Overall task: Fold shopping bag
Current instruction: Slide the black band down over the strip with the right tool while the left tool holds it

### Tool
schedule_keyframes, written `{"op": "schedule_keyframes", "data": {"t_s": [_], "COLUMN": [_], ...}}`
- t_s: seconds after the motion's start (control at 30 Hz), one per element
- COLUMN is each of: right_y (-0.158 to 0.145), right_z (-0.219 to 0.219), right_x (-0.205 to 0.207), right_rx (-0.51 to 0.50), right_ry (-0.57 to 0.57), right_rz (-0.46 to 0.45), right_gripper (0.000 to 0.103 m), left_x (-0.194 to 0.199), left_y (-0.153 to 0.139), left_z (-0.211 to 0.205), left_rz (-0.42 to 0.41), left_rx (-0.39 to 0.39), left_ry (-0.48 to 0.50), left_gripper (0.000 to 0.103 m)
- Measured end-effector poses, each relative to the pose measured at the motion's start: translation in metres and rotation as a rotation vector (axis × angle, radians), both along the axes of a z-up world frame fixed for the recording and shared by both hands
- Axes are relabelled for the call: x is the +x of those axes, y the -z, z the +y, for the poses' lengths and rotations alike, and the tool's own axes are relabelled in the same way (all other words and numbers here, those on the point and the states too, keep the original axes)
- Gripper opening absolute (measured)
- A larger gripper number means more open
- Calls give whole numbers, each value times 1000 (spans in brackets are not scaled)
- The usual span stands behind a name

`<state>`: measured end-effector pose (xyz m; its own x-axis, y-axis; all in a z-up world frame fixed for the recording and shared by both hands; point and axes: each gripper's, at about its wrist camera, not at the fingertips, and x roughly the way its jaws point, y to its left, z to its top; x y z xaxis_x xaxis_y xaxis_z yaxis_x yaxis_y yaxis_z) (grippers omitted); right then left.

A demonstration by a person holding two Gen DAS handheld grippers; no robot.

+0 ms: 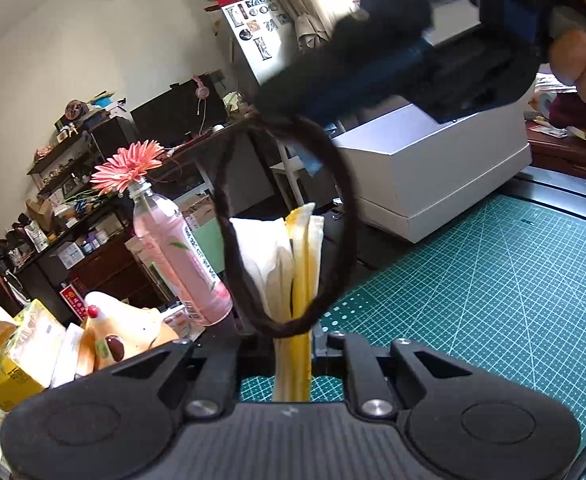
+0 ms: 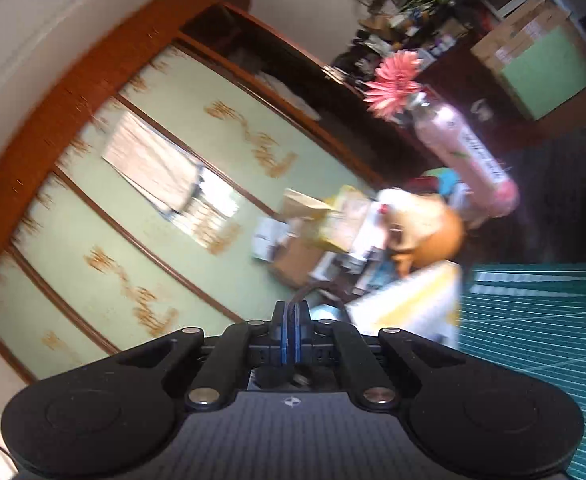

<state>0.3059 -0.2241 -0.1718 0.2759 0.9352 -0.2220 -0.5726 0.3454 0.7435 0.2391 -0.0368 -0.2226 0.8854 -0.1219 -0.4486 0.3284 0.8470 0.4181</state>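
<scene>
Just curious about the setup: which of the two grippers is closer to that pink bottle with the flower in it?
Left. The left gripper, clamping the folded bag, sits right beside the pink bottle. The right gripper is raised above and farther off, holding the dark cord loop.

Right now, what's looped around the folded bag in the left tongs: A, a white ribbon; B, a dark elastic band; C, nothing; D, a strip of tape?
B: the dark elastic band circles the folded bag clamped in the left tongs, its top end pulled up by the right tongs.
</scene>
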Motion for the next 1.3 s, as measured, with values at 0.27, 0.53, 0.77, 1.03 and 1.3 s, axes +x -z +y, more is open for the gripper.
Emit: {"op": "schedule_keyframes", "data": {"t_s": [0.27,0.53,0.77,1.03,1.3], "right_y": [-11,-2,-1,-1,7], "right_z": [17,24,20,12,-1], "right_x": [-17,-15,-12,-8,4], "right_rx": [-316,-444,-501,-525,-474], "right_ry": [109,174,247,290,250], "right_rz": [-200,-276,-312,-322,-240], "right_gripper": [3,3,3,2,2], "left_x": [-6,-14,-29,-41,-49], "left_y": [4,12,15,23,27], "left_z": [-5,-16,-25,-33,-39], "left_rz": [-59,-128,-187,-264,-307], "left_rx": [84,160,198,274,299], "left_ry": [10,42,77,119,170], "left_gripper": [12,11,9,7,8]}}
